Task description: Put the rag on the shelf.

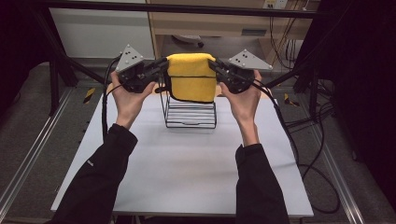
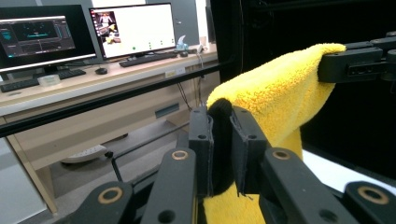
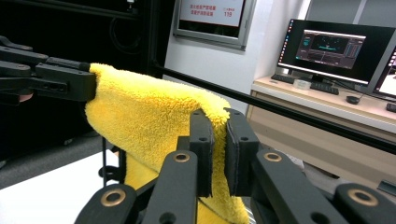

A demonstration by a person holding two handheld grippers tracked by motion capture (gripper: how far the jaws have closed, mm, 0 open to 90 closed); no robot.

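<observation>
A folded yellow towel (image 1: 191, 77) hangs stretched between my two grippers, above a black wire rack (image 1: 189, 114) at the back of the white table (image 1: 187, 163). My left gripper (image 1: 164, 65) is shut on the towel's left top corner, and my right gripper (image 1: 212, 65) is shut on its right top corner. In the left gripper view the jaws (image 2: 219, 114) pinch the towel (image 2: 275, 98), with the right gripper (image 2: 355, 63) clamped on the far corner. The right gripper view shows its jaws (image 3: 217, 119) gripping the towel (image 3: 149, 116) and the left gripper (image 3: 65, 81) opposite.
A black frame bar (image 1: 187, 9) crosses behind the table, with a wooden desk and monitors (image 2: 133, 28) beyond it. Cables (image 1: 303, 140) trail off the table's right side. The near half of the table is bare.
</observation>
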